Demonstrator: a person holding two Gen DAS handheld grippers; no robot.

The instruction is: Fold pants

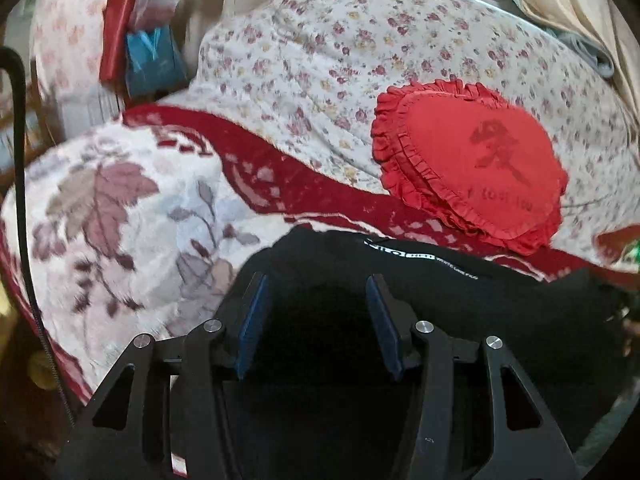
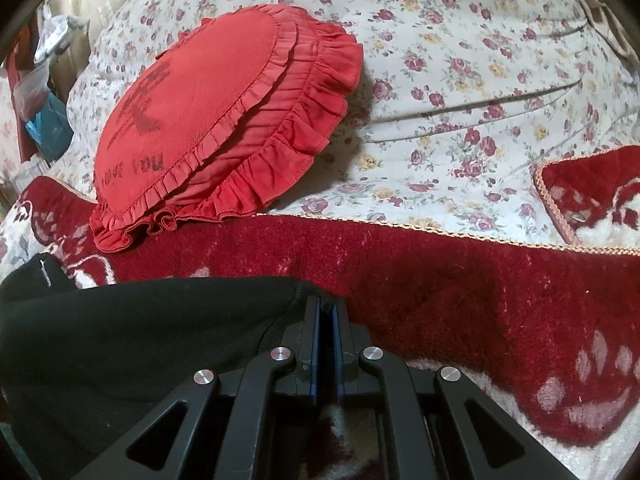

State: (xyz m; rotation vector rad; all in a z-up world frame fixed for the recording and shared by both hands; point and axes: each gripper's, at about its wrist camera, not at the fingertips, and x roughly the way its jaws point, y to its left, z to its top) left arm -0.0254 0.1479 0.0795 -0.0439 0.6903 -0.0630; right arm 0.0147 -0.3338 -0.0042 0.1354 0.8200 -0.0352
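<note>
The black pants (image 1: 420,300) lie on a red and cream floral blanket (image 1: 132,216), and both grippers work at them.

In the left wrist view, the left gripper (image 1: 318,292) stands with its jaws apart, released and holding nothing. The dark cloth spreads beneath and ahead of the blue pads (image 1: 252,320), filling the gap between them from below. A white printed label on the pants sits just beyond the right-hand fingertip. Whether the fingertips touch the fabric is hard to tell, since the cloth there is nearly featureless black.

In the right wrist view, the right gripper (image 2: 328,308) is clenched, its jaws pressed almost together. An edge of the pants (image 2: 140,328) runs in from the left of the fingers and ends right at the tips, where a thin sliver of black fabric is pinched between the pads. The rest of the garment hangs and bunches to the left of that gripper. To the right of its fingers only the blanket (image 2: 460,280) shows.

Beyond both sets of fingertips a red heart-shaped frilled cushion (image 2: 216,120) rests on a flowered bedsheet (image 2: 460,80).
</note>
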